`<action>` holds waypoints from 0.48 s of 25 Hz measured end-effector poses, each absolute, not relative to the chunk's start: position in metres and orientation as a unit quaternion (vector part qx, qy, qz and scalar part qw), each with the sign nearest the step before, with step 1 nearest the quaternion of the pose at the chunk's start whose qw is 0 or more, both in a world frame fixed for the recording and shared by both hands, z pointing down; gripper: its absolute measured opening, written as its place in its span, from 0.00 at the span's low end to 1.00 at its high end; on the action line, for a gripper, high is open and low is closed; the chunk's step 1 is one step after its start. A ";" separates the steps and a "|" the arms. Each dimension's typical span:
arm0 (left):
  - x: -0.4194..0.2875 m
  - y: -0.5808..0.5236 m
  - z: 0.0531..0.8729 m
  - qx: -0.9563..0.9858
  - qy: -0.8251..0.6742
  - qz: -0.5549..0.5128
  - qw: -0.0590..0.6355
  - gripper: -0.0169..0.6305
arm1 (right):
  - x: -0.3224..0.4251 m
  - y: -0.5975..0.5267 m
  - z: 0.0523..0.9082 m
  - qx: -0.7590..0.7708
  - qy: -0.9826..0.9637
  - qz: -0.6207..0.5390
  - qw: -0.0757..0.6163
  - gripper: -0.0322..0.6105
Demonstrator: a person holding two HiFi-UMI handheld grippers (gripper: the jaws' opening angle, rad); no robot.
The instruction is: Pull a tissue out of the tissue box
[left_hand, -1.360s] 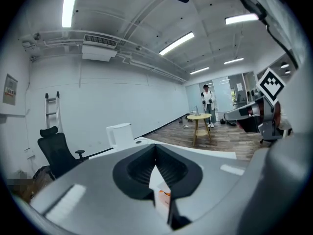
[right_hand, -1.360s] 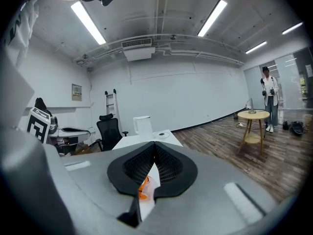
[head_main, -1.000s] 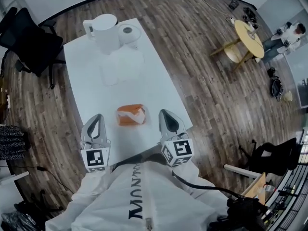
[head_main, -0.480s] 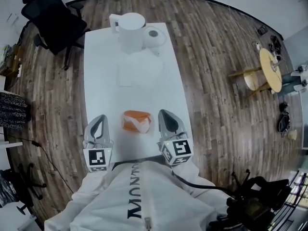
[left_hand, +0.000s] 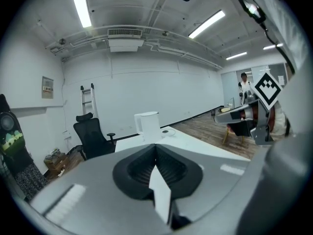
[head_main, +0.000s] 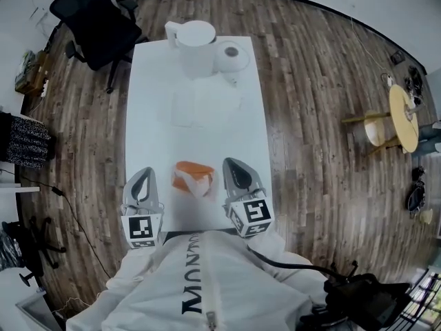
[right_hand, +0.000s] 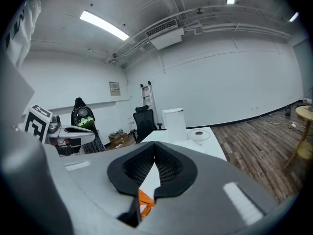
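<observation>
Approach: left gripper and right gripper (both closed, empty) flank the tissue box; next, open onto the tissue at right's 9 o'clock

Looks along the right gripper, black ribbed fingers closed tip to tip, nothing between them. Glimpses an orange tissue box through the gap beneath. Beyond, takes in a white desk bearing a white kettle and a paper roll. Catches the left gripper at far left and a black chair behind the desk.
</observation>
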State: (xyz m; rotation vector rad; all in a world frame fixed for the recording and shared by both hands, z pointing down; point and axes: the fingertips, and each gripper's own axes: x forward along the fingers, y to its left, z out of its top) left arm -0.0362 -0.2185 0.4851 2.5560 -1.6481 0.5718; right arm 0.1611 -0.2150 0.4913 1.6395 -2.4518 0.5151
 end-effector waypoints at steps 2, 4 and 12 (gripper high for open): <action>-0.038 -0.217 0.485 0.822 -0.537 0.186 0.023 0.02 | 0.159 -0.216 0.493 0.540 -0.820 0.171 0.078 0.05; -0.040 -0.216 0.485 0.820 -0.541 0.186 0.022 0.02 | 0.155 -0.217 0.494 0.534 -0.824 0.171 0.082 0.05; -0.044 -0.220 0.486 0.816 -0.548 0.180 0.021 0.02 | 0.133 -0.218 0.496 0.493 -0.847 0.168 0.109 0.18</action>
